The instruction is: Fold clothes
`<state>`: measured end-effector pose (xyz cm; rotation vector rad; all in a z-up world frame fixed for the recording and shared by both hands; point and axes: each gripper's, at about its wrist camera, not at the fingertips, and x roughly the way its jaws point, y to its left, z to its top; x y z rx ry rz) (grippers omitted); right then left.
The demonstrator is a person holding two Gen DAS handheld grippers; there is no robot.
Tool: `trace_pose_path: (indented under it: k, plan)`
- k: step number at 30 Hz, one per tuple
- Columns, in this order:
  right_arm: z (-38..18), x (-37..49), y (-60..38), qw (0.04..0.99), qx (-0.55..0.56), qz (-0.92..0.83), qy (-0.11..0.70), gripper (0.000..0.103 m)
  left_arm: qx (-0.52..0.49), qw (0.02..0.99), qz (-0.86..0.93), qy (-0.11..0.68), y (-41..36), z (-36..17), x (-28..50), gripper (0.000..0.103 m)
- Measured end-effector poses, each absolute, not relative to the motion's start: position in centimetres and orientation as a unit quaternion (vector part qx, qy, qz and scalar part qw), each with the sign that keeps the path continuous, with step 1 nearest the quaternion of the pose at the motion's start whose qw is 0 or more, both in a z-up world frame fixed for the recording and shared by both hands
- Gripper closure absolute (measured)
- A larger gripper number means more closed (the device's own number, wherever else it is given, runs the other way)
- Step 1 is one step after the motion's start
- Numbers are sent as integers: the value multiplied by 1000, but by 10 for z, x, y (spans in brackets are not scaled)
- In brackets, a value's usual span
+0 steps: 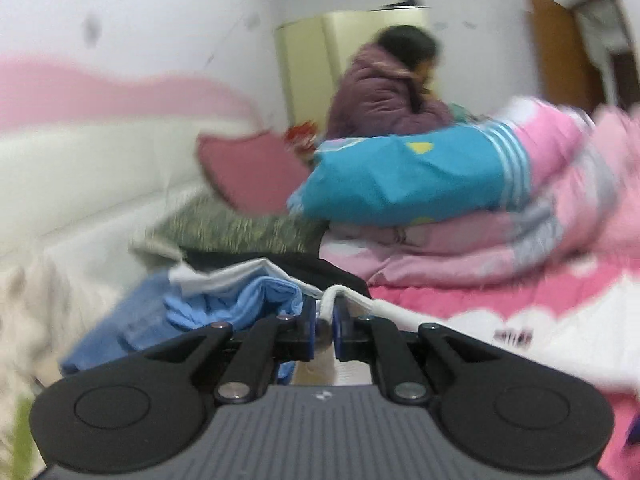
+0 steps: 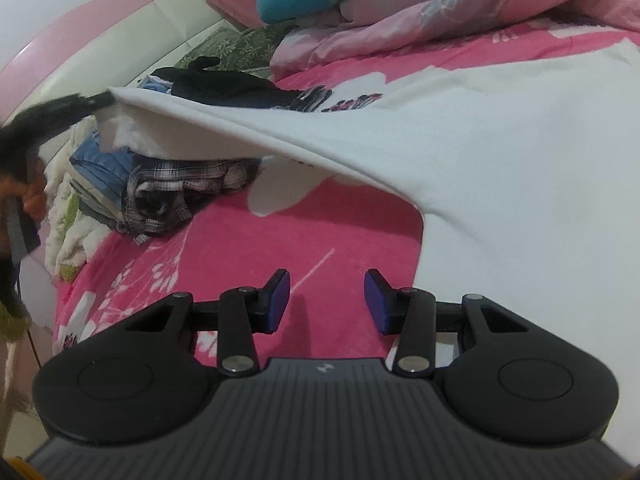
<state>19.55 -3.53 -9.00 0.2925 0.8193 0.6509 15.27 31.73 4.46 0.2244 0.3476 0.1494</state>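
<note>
White garment (image 2: 500, 152), a soft matte knit spread over the pink floral bedspread (image 2: 224, 248). Its lifted edge runs as a long diagonal ridge from the upper left of the right wrist view down toward the lower right, where the cloth drapes back onto the bed; the raised corner points to the upper left, and a hollow opens beneath the fold. The rest of the fabric lies broad and nearly flat on the right side of the bed.

Left gripper (image 1: 327, 320): blue pads drawn close together, pinching a rolled hem of the white garment (image 1: 360, 300), which trails away to the right as a narrow band. In the right wrist view this gripper (image 2: 80, 104) appears only as a dark, motion-blurred shape at the raised corner.

Right gripper (image 2: 327, 300): fingers spread wide apart with nothing between them, hovering low over bare bedspread just left of the hanging cloth.

Background: a heap of clothes near the padded white headboard (image 1: 80, 184), comprising a plaid shirt (image 2: 180, 184), crumpled blue cloth (image 1: 248, 300) and a black garment (image 2: 232, 84). Beyond lie a puffy pink quilt (image 1: 500, 240) and a turquoise cushion (image 1: 400, 176). A person in a purple padded jacket (image 1: 384, 92) sits behind the bedding, blurred.
</note>
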Motion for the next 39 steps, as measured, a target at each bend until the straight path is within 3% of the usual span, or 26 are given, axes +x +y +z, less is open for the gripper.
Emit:
trace_pose_path:
  k: [6,12,15,17,20,24,28,31,34,36,39]
  plan:
    - [-91,196,-36,855,140,310,392,62,145,957,59,244,327,16,120,84]
    - [-90,195,-36,855,141,306,394,61,23,962,81,259,367,11,88,76]
    - [-91,195,-36,854,145,304,395,61,-81,956,64,273,387,6,78,62]
    - [-92,195,-37,854,148,303,397,61,-158,947,42,277,393,1,74,45]
    - [-93,195,-39,851,156,301,400,61,-238,930,17,280,395,-13,77,35]
    - [-92,193,-39,851,158,300,402,60,-211,929,26,303,382,-35,90,31]
    - [-94,192,-40,850,161,301,401,61,-177,930,13,323,370,-54,97,18]
    - [-95,191,-41,850,162,302,401,61,-156,931,30,330,367,-67,99,18]
    - [-97,191,-42,849,164,303,400,61,-118,939,44,320,361,-79,96,28]
    - [-98,191,-43,849,165,304,400,61,-98,942,41,317,358,-84,96,41]
    - [-98,191,-44,849,165,305,398,61,-79,948,31,305,350,-86,93,72]
